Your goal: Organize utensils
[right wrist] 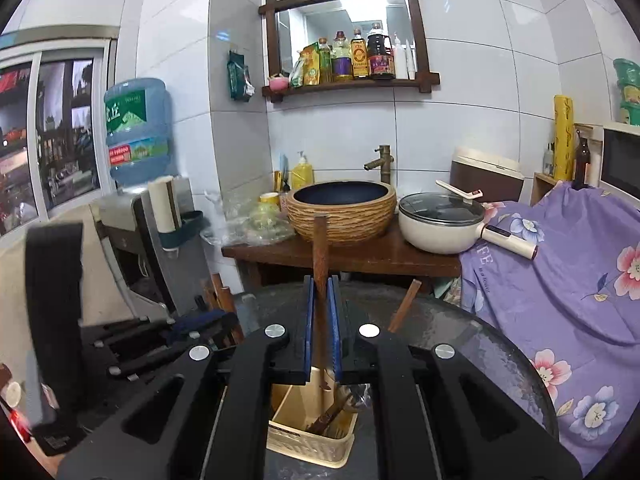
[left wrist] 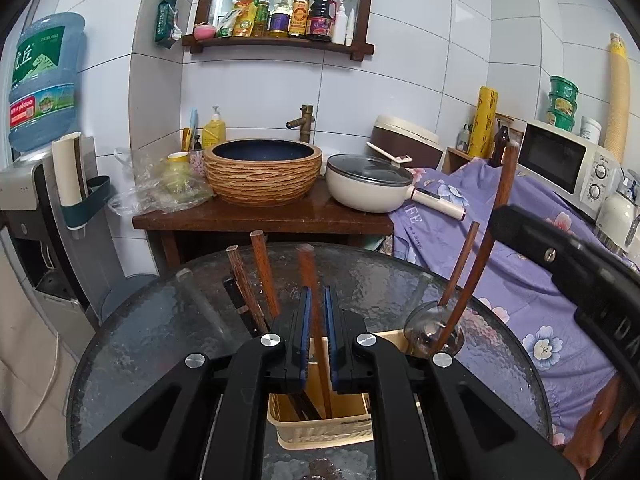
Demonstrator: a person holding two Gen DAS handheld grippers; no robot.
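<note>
A cream plastic utensil holder stands on the round glass table. My left gripper stands over its left compartment with a blurred wooden handle between the slightly parted blue pads. Two more wooden handles lean out to the left. A ladle and wooden handles lean in the right compartment. In the right wrist view the holder lies below my right gripper, shut on an upright wooden-handled utensil over the right compartment. Wooden utensils lie inside.
A wooden counter behind the table carries a woven basin and a cream lidded pan. A purple floral cloth covers things at the right, with a microwave. A water dispenser stands at the left.
</note>
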